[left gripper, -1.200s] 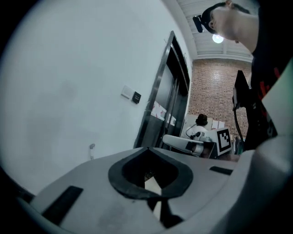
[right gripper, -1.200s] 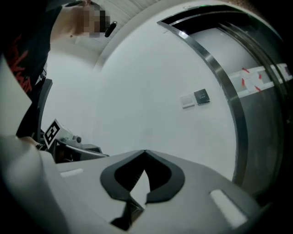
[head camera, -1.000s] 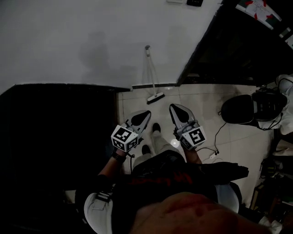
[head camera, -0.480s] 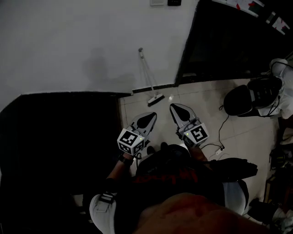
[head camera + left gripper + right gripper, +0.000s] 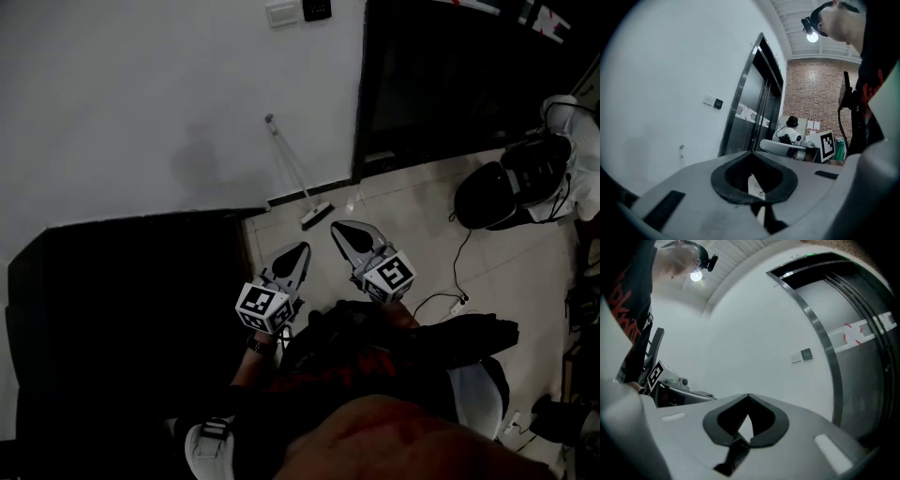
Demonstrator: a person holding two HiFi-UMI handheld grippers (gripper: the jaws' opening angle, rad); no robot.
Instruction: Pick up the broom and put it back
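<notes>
A broom (image 5: 296, 178) leans against the white wall, its handle top up on the wall and its brush head (image 5: 316, 217) on the tiled floor by the skirting. Both grippers are held in front of the person, pointing toward it and apart from it. My left gripper (image 5: 300, 247) is shut and holds nothing. My right gripper (image 5: 337, 227) is also shut and empty, its tip a short way from the brush head. In the left gripper view the jaws (image 5: 752, 151) meet, with the broom handle's top (image 5: 681, 148) small at the left. In the right gripper view the right gripper (image 5: 749, 395) faces bare wall.
A dark metal lift door (image 5: 441, 75) stands right of the broom, with a wall switch (image 5: 281, 13) above. A large black mass (image 5: 131, 300) fills the left. At right are a black round seat (image 5: 487, 197), a person in white (image 5: 562, 117) and a cable (image 5: 452, 277) on the floor.
Both grippers have moved a little forward toward the wall and broom, the left also rising slightly. Both stayed shut. The broom has not moved.
</notes>
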